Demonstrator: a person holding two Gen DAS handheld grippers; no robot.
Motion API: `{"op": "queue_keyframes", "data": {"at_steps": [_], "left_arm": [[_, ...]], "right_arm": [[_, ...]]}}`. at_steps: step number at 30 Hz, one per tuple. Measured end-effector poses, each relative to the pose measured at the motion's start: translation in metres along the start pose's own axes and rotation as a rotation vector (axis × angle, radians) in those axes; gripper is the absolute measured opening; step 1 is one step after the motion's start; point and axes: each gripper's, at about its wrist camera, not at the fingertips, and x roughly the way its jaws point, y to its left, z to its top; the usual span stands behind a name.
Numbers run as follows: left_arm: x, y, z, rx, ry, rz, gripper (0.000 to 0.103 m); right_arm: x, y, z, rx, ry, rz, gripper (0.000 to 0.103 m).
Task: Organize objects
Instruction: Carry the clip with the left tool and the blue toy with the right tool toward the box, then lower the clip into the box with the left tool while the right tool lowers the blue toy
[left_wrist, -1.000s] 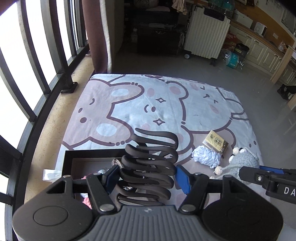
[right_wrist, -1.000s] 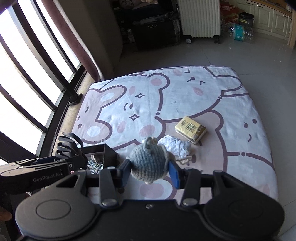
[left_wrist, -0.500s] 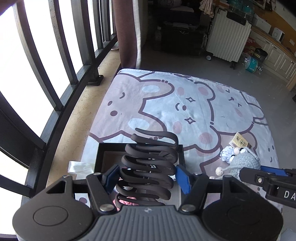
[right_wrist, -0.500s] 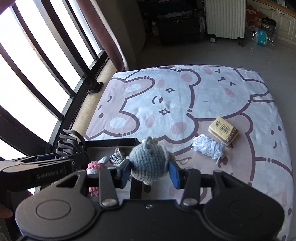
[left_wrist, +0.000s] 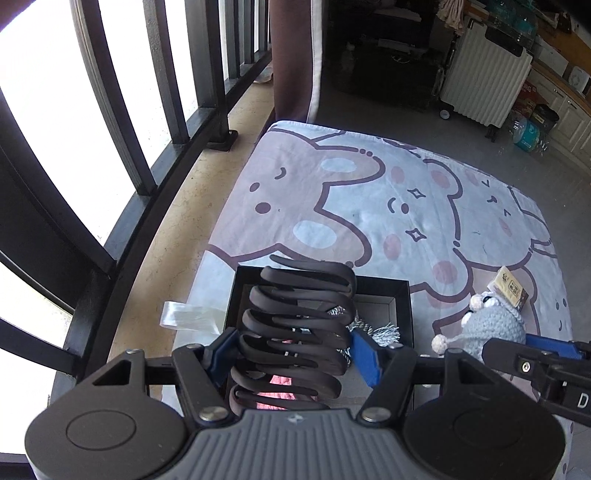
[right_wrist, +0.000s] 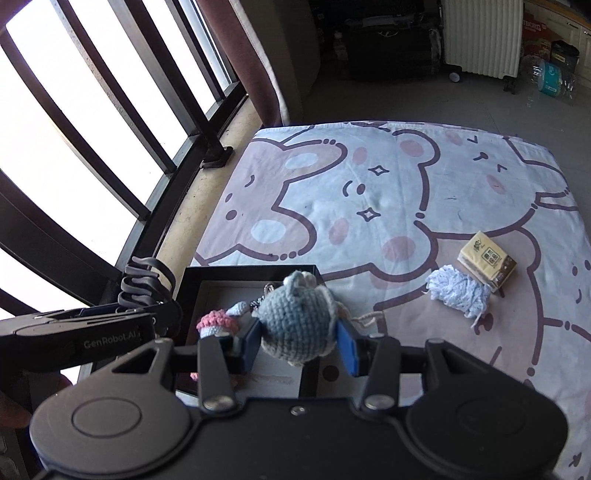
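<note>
My left gripper (left_wrist: 291, 354) clamps the stiff, springy black hair claw (left_wrist: 295, 332) mid-body; my right gripper (right_wrist: 299, 345) squeezes the soft, light crochet doll (right_wrist: 295, 325); the black box (right_wrist: 251, 275) lies beyond both fingers.

A large black plastic claw hair clip (left_wrist: 295, 332) hangs above the open black box (left_wrist: 400, 295); a grey-blue crocheted toy (right_wrist: 295, 321) at its 3 o'clock.
</note>
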Motion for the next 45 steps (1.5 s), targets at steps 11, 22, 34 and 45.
{"op": "queue_keyframes", "data": {"at_steps": [11, 22, 34, 45], "left_arm": [[0.048, -0.006, -0.010, -0.074, 0.156, -0.078, 0.066], [0.091, -0.036, -0.024, -0.028, 0.270, -0.084, 0.066], [0.127, -0.035, -0.034, -0.049, 0.367, -0.038, 0.067], [0.116, -0.005, -0.032, -0.136, 0.379, -0.107, 0.087]], "right_arm": [[0.011, -0.002, 0.004, 0.003, 0.010, 0.010, 0.046], [0.022, -0.013, 0.012, 0.010, 0.006, -0.004, 0.046], [0.034, -0.017, 0.015, 0.004, 0.025, 0.013, 0.046], [0.041, -0.007, 0.017, 0.004, 0.030, 0.035, 0.046]]}}
